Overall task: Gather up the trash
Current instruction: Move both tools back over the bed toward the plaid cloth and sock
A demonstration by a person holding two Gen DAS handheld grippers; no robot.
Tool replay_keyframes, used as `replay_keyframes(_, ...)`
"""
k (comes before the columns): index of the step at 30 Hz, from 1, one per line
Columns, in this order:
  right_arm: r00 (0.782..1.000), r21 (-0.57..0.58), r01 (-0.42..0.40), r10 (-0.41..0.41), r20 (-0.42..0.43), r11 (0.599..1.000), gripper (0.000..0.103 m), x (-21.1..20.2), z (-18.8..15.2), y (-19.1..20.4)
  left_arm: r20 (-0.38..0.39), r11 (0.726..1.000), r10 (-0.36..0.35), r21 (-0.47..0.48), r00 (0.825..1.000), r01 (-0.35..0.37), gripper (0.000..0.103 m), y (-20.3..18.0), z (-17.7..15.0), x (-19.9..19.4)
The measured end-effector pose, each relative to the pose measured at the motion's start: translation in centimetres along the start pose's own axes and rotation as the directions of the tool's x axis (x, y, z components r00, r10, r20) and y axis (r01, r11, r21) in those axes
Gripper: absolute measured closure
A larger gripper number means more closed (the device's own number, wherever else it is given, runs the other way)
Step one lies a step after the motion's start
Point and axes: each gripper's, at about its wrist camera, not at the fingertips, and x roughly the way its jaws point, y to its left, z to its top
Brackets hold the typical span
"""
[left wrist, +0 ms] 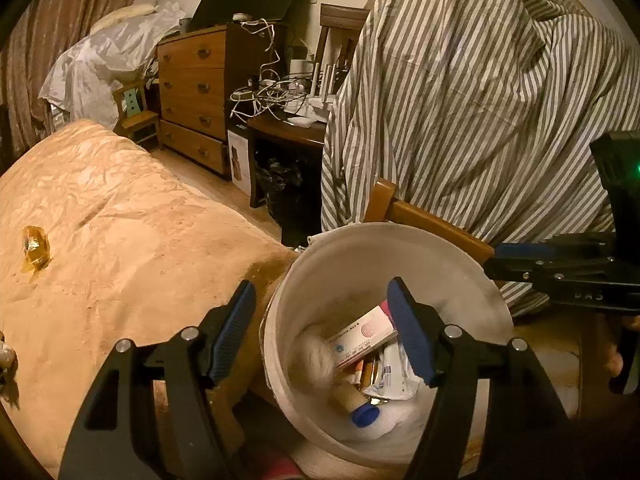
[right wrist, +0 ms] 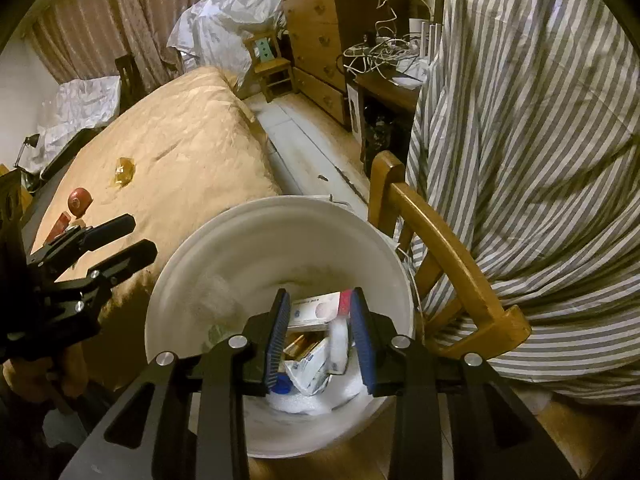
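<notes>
A white bucket [left wrist: 460, 268] [right wrist: 192, 280] stands by the tan-covered table and holds trash: a pink-and-white box [left wrist: 362, 338] [right wrist: 316, 310], a blue-capped bottle [left wrist: 362, 414], wrappers and white wadding. My left gripper [left wrist: 322, 334] is open and empty, one finger over the bucket, the other over the table edge; it also shows in the right wrist view [right wrist: 134, 236]. My right gripper [right wrist: 320, 340] is open and empty above the bucket; it shows at the right of the left wrist view [left wrist: 560, 264]. A crumpled amber wrapper [left wrist: 35, 251] [right wrist: 123, 172] lies on the table.
A red round object [right wrist: 79, 201] and a small red item [right wrist: 60, 224] lie near the table's left edge. A wooden chair [right wrist: 440, 240] draped with a striped cloth [left wrist: 480, 100] stands right of the bucket. A wooden dresser [left wrist: 196, 92], a cable-strewn desk [left wrist: 288, 124] and a small chair [right wrist: 274, 66] stand behind.
</notes>
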Motion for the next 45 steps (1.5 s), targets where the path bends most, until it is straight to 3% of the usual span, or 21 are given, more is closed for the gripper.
replay_keyframes(5,1.0,-0.003,-0.009,0.009,0.019,1.0,0.07,-0.4,0.0,0.6,0.005,1.0,0.003,0.0,1.0,-0.003,0.038,0.3,0.0,-0.5)
replay_keyframes(9,0.995,-0.047,-0.032,0.036,0.093,0.998,0.07,-1.7,0.3,3.1,0.015,1.0,0.023,-0.007,1.0,-0.023,0.038,1.8,-0.6,-1.6)
replay_keyframes(13,0.974,-0.134,-0.127,0.149,0.168,0.983,0.07,-2.8,0.7,9.2,0.017,0.992,0.097,-0.08,0.995,-0.096,0.038,7.4,-2.4,-3.6)
replay_keyframes(17,0.946,-0.239,-0.249,0.288,0.148,0.939,0.068,-1.3,0.6,17.0,0.011,0.962,0.201,-0.188,0.979,-0.196,0.038,15.1,-4.6,-6.1)
replay_keyframes(21,0.932,-0.313,-0.305,0.349,0.096,0.9,0.061,0.9,0.4,23.5,-0.018,0.886,0.326,-0.343,0.945,-0.312,0.038,25.4,-7.5,-9.0)
replay_keyframes(24,0.922,-0.329,-0.345,0.384,0.057,0.879,0.059,2.6,0.5,27.5,-0.051,0.839,0.366,-0.414,0.929,-0.353,0.038,31.1,-9.4,-9.9)
replay_keyframes(27,0.916,-0.351,-0.368,0.401,0.024,0.861,0.053,3.8,0.6,31.2,-0.129,0.768,0.388,-0.502,0.913,-0.397,0.038,37.6,-12.4,-10.6)
replay_keyframes(31,0.907,-0.378,-0.394,0.42,-0.015,0.838,0.045,5.9,1.1,34.6,-0.128,0.731,0.409,-0.547,0.903,-0.409,0.035,41.0,-15.4,-14.0)
replay_keyframes(34,0.899,-0.395,-0.419,0.435,-0.053,0.817,0.045,7.6,1.2,37.6,-0.125,0.68,0.47,-0.58,0.874,-0.449,0.029,42.9,-18.3,-17.6)
replay_keyframes(37,0.885,-0.414,-0.45,0.456,-0.092,0.791,0.044,9.6,1.2,40.2,-0.138,0.639,0.482,-0.621,0.865,-0.455,0.029,44.4,-21.0,-20.2)
replay_keyframes(42,0.861,-0.45,-0.497,0.484,-0.153,0.742,0.043,12.1,0.6,45.0,-0.121,0.683,0.461,-0.584,0.879,-0.439,0.028,43.7,-22.3,-22.0)
replay_keyframes(45,0.845,-0.44,-0.528,0.501,-0.188,0.726,0.043,13.9,0.6,47.9,-0.091,0.71,0.438,-0.575,0.894,-0.406,0.023,43.8,-20.9,-21.7)
